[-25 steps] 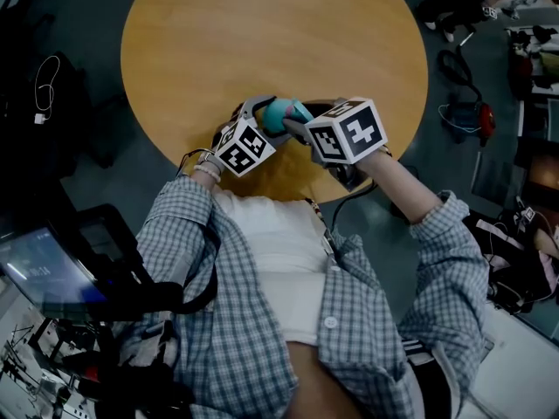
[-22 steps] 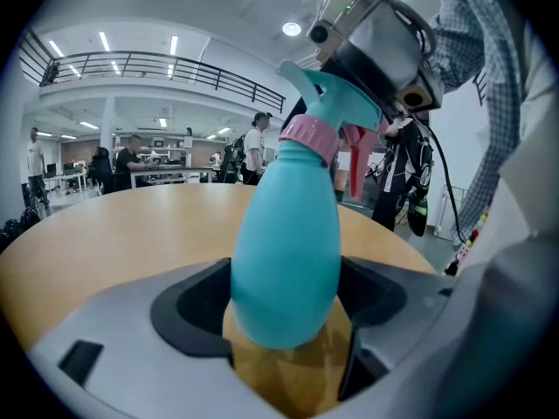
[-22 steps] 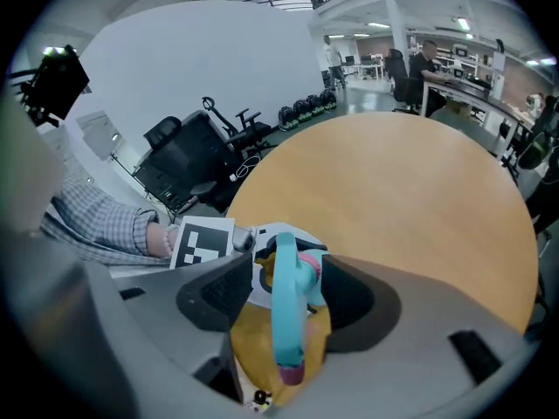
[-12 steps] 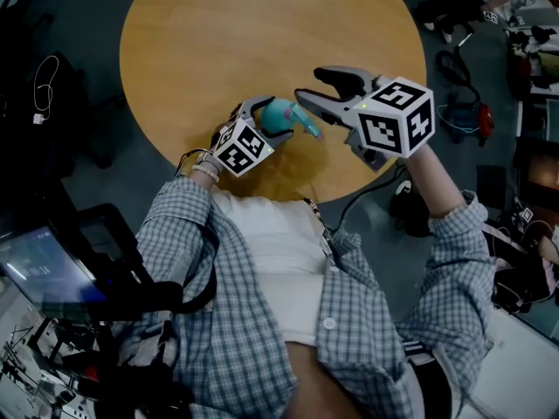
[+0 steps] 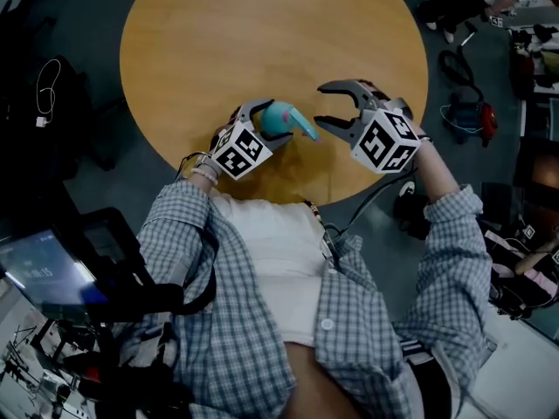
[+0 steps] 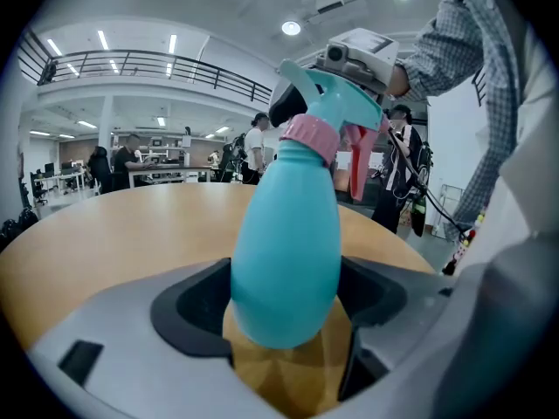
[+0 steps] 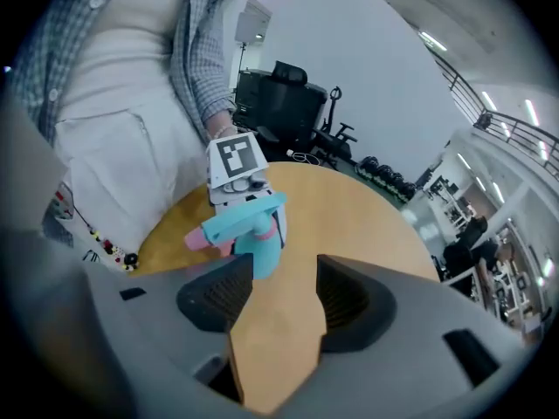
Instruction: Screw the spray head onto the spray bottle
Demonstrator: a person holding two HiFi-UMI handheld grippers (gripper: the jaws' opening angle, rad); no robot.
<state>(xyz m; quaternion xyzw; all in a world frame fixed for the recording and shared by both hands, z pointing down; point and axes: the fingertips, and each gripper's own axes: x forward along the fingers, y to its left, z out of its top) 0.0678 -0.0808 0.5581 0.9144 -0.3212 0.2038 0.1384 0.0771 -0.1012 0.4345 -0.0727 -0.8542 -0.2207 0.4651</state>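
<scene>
The spray bottle (image 6: 284, 260) is showing turquoise, its spray head (image 6: 336, 94) matching, with a pink collar (image 6: 307, 136) and a pink trigger (image 6: 360, 160). The bench (image 5: 262, 33) is glowing orange-tan wood. The left tongs (image 5: 271, 120) are showing grey with black pads, their cube wearing black squares on white. At six o'clock, the shirt (image 5: 227, 339) is showing a blue-and-white check.

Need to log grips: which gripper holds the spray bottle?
The left gripper: its jaws clamp the teal spray bottle; the right gripper, jaws just opened, is empty.
</scene>
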